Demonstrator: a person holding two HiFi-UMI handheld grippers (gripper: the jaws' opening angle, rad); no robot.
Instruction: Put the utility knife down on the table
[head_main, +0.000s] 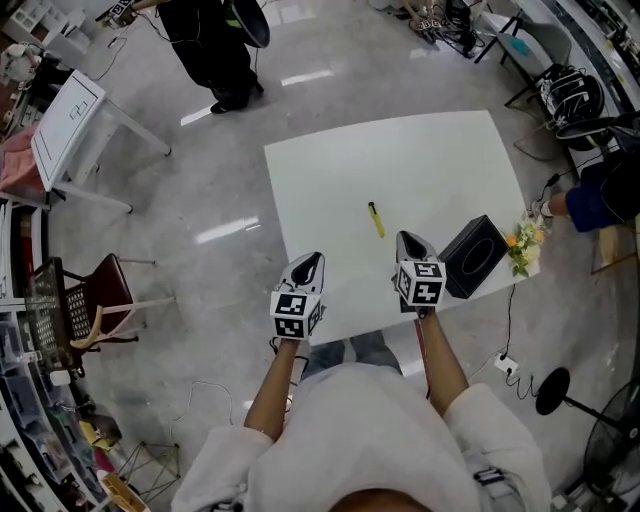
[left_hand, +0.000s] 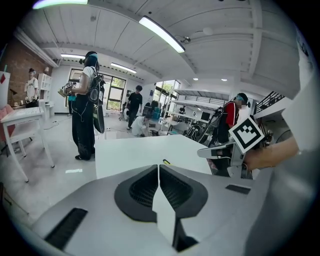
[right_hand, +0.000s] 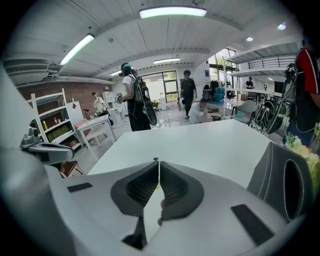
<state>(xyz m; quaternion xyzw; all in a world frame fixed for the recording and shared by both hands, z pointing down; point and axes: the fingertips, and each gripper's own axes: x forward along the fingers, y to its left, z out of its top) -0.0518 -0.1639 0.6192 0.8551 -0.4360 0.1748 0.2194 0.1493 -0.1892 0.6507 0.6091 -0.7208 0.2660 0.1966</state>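
The yellow utility knife lies flat near the middle of the white table, held by nothing. My right gripper hovers just in front of it and a little to its right, jaws together and empty. My left gripper hangs over the table's near left edge, also shut and empty. In the left gripper view the left gripper points across the table, where the knife shows as a small yellow streak. In the right gripper view the right gripper hides most of the knife.
A black box stands at the table's near right corner, close to my right gripper, with flowers beside it. A person stands beyond the far left corner. A white desk and a chair stand at the left.
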